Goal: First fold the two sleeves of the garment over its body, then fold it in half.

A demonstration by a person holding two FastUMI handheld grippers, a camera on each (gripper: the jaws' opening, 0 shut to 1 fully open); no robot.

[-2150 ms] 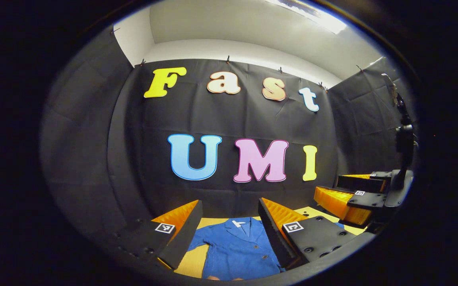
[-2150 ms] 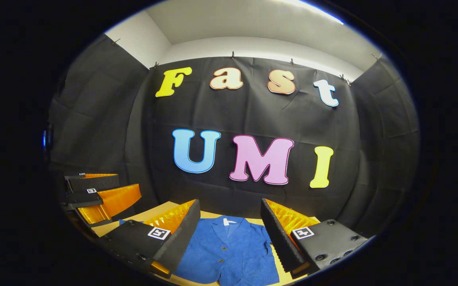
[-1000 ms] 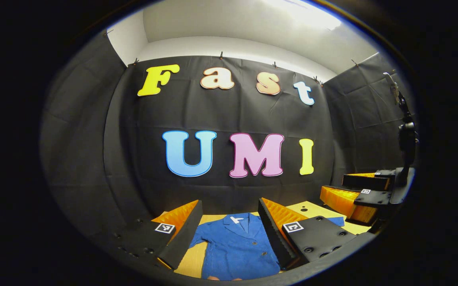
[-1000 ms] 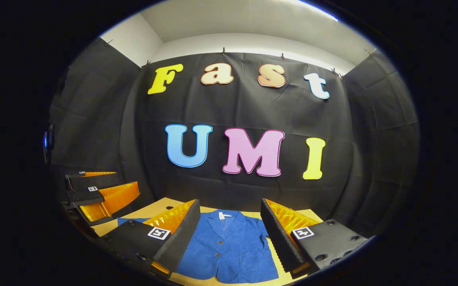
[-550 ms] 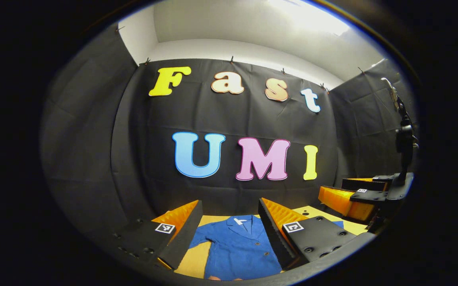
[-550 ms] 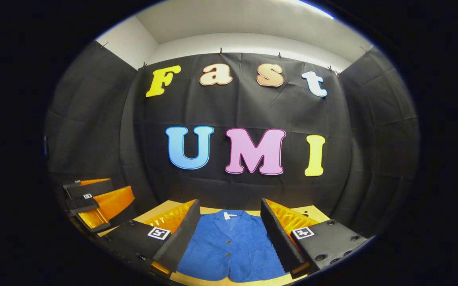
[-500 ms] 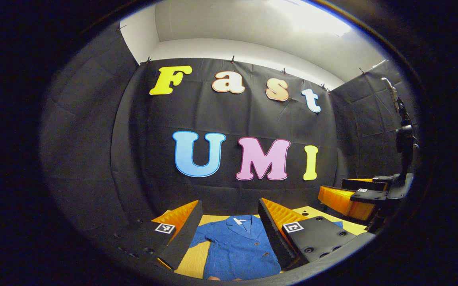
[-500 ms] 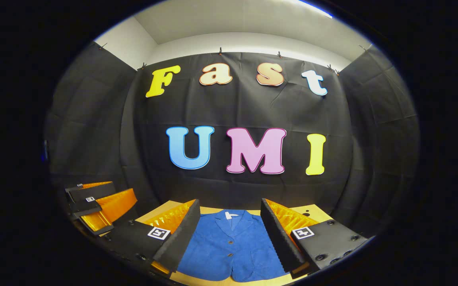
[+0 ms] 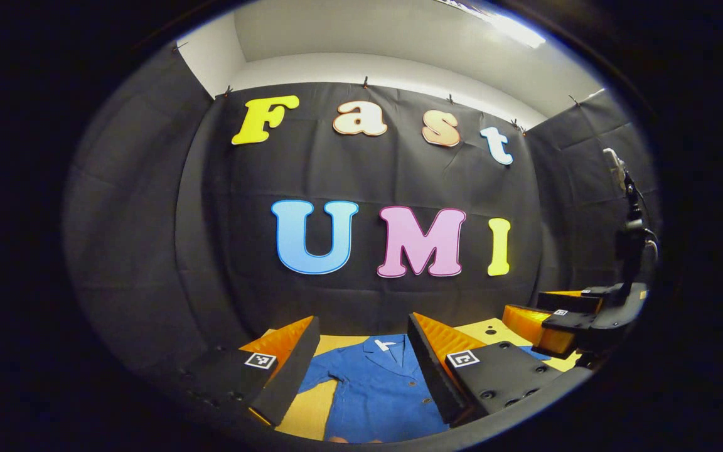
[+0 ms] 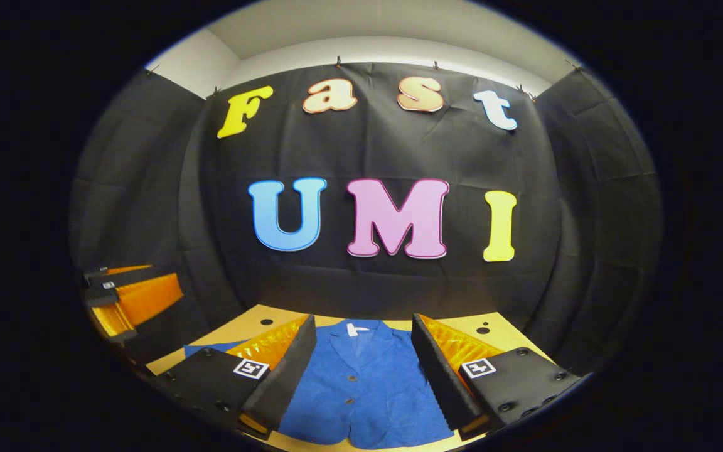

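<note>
A: Item one, the garment?

B: Blue jacket (image 9: pixel 379 386), buttoned front, collar toward the booth wall, lying flat on a yellow tabletop (image 9: pixel 311 411). In the right gripper view the same jacket (image 10: pixel 361 389) is spread face up, white neck label at the collar, a sleeve reaching out to the left edge of the table (image 10: pixel 255 329).

A: Position against the fingers?

B: In the left gripper view the jacket sits in the gap of the left gripper (image 9: pixel 361 367), below and beyond the fingers, which hang above it without touching. One sleeve runs behind the left finger. In the right gripper view the body of the jacket lies between and beneath the fingers of the right gripper (image 10: pixel 361 370), likewise untouched.

A: Finger state?

B: Both pairs spread wide, nothing between them.

A: Other entries?

B: The right gripper (image 9: pixel 562 323) appears at the right edge of the left gripper view, above the table's corner. The left gripper (image 10: pixel 126 295) appears at the left edge of the right gripper view, held higher than the table.
</note>
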